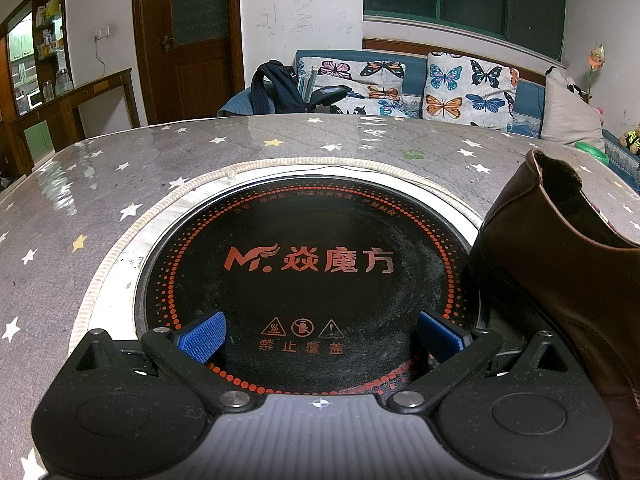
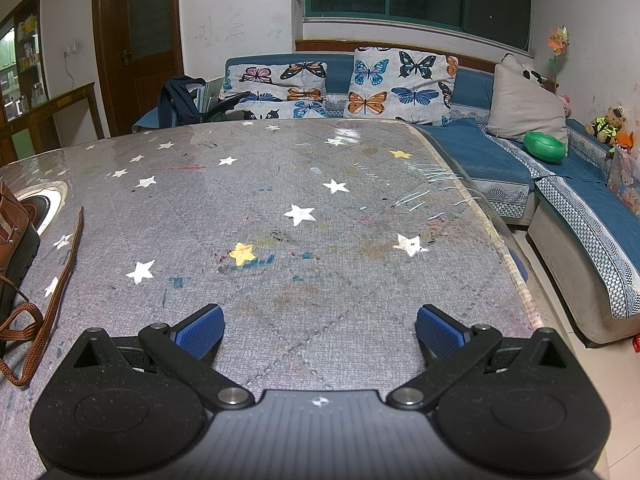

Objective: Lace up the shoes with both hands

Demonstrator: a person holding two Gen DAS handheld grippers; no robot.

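- Both grippers sit with jaws spread wide and nothing between them, so my read is the lacing hasn't really got going yet.
- left gripper (image 1: pixel 320 338) hovers over the round black hotplate (image 1: pixel 308 272) sunk into the surface (image 1: pixel 60 208), blue pads well apart. Nothing to grab there; it looks parked just beside the shoe rather than working on it.
- brown leather shoe (image 1: pixel 560 272) stands upright just right of that gripper, partly over the hotplate's edge, collar opening facing up. Probably set between the two hands so each can come in from its own side.
- right gripper (image 2: pixel 320 330) points out across bare star-print cloth, away from the shoe, which only peeks in at the far left of its view.
- brown shoelace (image 2: pixel 44 312) trails loose off the shoe onto the cloth, one strand running away from the camera and a loop lying nearer. Being slack and flat, it should be easy enough to pinch, but floppy to thread.
- Can't tell which eyelets are already laced from either view.
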